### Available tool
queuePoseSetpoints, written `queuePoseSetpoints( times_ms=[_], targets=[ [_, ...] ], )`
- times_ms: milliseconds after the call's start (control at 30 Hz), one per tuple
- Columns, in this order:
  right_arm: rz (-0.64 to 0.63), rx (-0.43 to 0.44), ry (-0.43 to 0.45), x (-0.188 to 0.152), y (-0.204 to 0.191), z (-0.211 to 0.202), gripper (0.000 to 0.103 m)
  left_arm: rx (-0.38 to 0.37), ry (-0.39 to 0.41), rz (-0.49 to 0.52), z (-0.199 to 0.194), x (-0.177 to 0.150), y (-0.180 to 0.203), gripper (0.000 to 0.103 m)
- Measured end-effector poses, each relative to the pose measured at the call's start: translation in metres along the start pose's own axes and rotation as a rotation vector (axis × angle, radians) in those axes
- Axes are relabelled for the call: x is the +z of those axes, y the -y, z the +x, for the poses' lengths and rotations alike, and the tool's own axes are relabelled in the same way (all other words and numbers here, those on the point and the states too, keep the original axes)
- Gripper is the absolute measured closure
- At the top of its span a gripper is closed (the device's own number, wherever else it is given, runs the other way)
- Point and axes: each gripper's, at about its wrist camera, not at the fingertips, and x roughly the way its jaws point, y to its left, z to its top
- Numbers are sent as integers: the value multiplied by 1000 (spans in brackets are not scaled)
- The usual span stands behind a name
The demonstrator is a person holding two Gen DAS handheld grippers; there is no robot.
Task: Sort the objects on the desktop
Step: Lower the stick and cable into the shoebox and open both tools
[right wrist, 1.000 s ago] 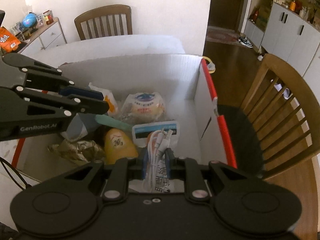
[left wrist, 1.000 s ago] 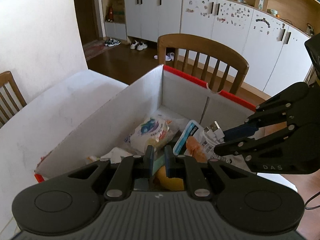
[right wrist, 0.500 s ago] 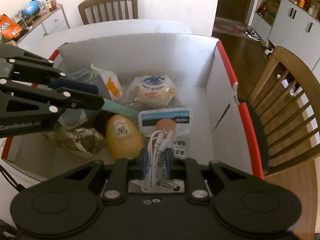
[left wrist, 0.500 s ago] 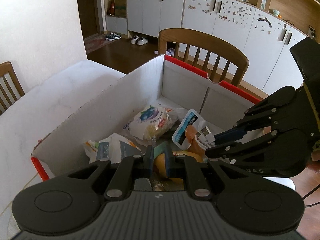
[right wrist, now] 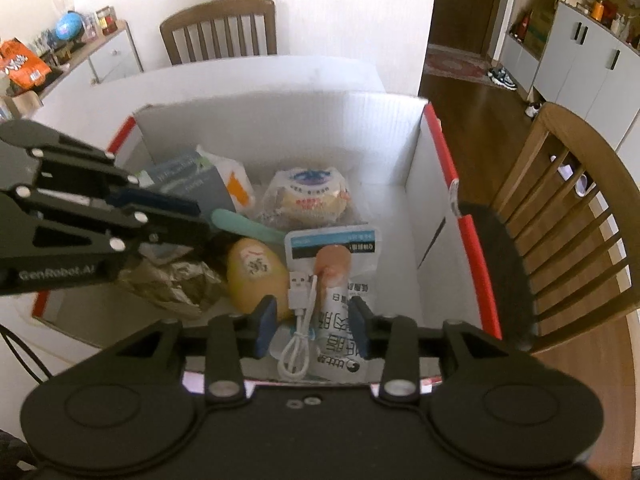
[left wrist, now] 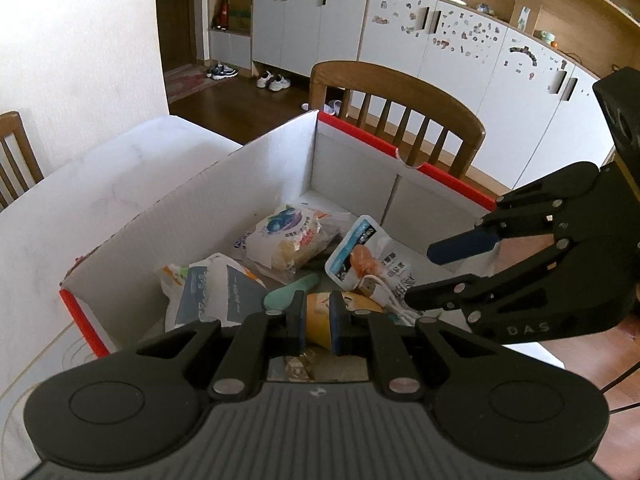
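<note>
A white cardboard box with red rims (left wrist: 224,196) (right wrist: 436,184) sits on the white table and holds several items: a white USB cable (right wrist: 300,320) (left wrist: 380,292), a yellow mango (right wrist: 252,276) (left wrist: 318,316), a sausage pack (right wrist: 332,248) (left wrist: 356,248), a bread bag (right wrist: 308,196) (left wrist: 284,236), a teal spoon (right wrist: 244,224) (left wrist: 288,292) and a tissue pack (left wrist: 220,288). My right gripper (right wrist: 312,322) is open above the cable, which lies loose in the box. My left gripper (left wrist: 317,322) hovers over the mango, jaws narrowly apart and empty.
A crumpled brown wrapper (right wrist: 172,284) lies in the box's near left corner. Wooden chairs stand beyond the table's far side (right wrist: 220,28) and right beside the box (right wrist: 568,216) (left wrist: 400,108). White cabinets (left wrist: 460,64) line the wall.
My right gripper opened and let go of the white cable, which dropped into the box. Both grippers rose and drew back from the box.
</note>
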Motion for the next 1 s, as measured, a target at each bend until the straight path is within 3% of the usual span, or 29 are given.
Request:
queuePoseSetpoints(
  times_ms=[400, 767, 867, 967, 1000],
  targets=[
    [18, 12, 67, -4, -7, -38, 59, -6, 36, -12, -30, -9, 11, 93],
    [29, 18, 115, -9, -18, -51, 41, 32, 55, -25, -53, -21, 12, 87],
    [30, 24, 125, -9, -22, -53, 37, 40, 59, -33, -58, -26, 10, 79],
    [34, 28, 134, -10, -26, -56, 33, 49, 72, -47, -65, -32, 7, 50],
    [38, 27, 137, -11, -28, -57, 33, 51, 81, -51, -68, -34, 6, 36]
  ],
)
